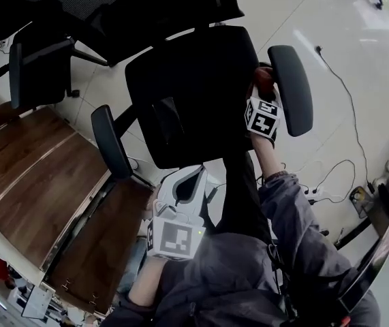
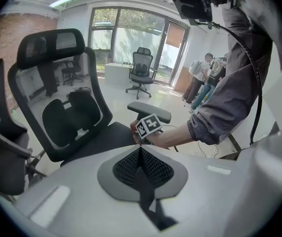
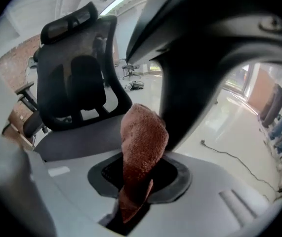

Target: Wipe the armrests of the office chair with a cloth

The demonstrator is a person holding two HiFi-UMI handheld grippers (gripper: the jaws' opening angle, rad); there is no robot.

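Note:
The black office chair (image 1: 194, 90) stands in front of me, with its right armrest (image 1: 291, 87) and left armrest (image 1: 110, 140) both in the head view. My right gripper (image 1: 262, 94) is shut on a rust-brown cloth (image 3: 141, 142) and holds it against the inner side of the right armrest, by its support (image 3: 195, 78). In the left gripper view the right gripper's marker cube (image 2: 148, 126) sits just under that armrest (image 2: 149, 111). My left gripper (image 1: 187, 179) hovers at the seat's front edge, shut on nothing (image 2: 141, 151).
A wooden desk (image 1: 37, 182) runs along the left, close to the left armrest. A second dark chair (image 1: 37, 67) stands at the upper left. Cables (image 1: 344, 101) and a power strip (image 1: 313, 195) lie on the floor at right. People (image 2: 202, 80) stand far back.

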